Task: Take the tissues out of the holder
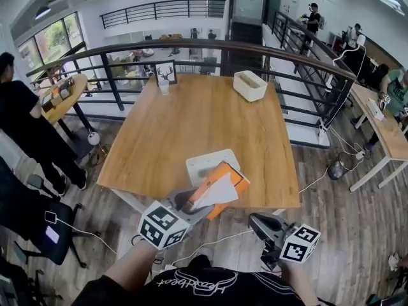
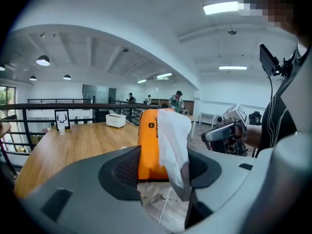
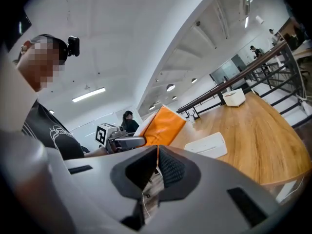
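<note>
Right tongs (image 3: 157, 162) pressed together, nothing between them, nearer the person than the white holder (image 1: 210, 162). Left tongs (image 1: 189, 201) clamped on the orange tissue pack (image 1: 228, 173), held just in front of the holder, a white tissue (image 1: 217, 192) sticking out. Holder lies on the bench (image 1: 191, 120). Far beyond the holder: white box (image 1: 250, 85), framed deer picture (image 1: 166, 73).

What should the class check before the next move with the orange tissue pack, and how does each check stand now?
1. Left tongs clamped on the orange tissue pack: ok.
2. White tissue sticking out of the pack, free to pinch: ok.
3. Right tongs open for the pinch: not ok, shut and empty.
4. Pack raised off the white holder: ok.
5. More tissues left inside the pack: cannot tell.
</note>
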`<state>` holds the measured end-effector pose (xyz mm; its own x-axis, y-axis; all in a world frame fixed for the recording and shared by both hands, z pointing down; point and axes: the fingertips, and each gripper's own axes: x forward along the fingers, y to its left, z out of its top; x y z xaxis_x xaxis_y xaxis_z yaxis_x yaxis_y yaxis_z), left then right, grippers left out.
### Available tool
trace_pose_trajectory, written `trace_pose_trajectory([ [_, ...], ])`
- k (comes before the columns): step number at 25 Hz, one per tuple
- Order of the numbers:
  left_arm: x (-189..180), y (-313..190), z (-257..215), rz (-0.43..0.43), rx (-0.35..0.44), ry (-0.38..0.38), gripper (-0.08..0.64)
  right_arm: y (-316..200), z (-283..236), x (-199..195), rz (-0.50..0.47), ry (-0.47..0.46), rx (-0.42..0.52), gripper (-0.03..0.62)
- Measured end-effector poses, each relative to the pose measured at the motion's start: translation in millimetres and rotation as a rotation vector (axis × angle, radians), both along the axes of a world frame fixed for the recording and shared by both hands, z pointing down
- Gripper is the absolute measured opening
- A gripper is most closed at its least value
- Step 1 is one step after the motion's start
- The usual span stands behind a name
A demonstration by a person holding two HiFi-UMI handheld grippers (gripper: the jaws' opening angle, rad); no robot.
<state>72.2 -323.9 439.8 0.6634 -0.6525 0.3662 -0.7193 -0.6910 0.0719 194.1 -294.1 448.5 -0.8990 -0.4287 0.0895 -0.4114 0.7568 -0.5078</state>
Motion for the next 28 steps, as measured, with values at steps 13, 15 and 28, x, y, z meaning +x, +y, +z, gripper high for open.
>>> trace_pose_trajectory([
  [13,59,175,0,-0.053,0.001,0.106,0.244,143,-14,54,-0.051,-0.013,0.068,0.017],
  [15,64,195,4,-0.069,-0.008,0.118,0.244,159,-12,61,-0.061,-0.012,0.066,0.017],
  [28,64,269,2,-0.166,0.018,0.13,0.244,232,-10,56,-0.168,0.014,0.093,0.017],
])
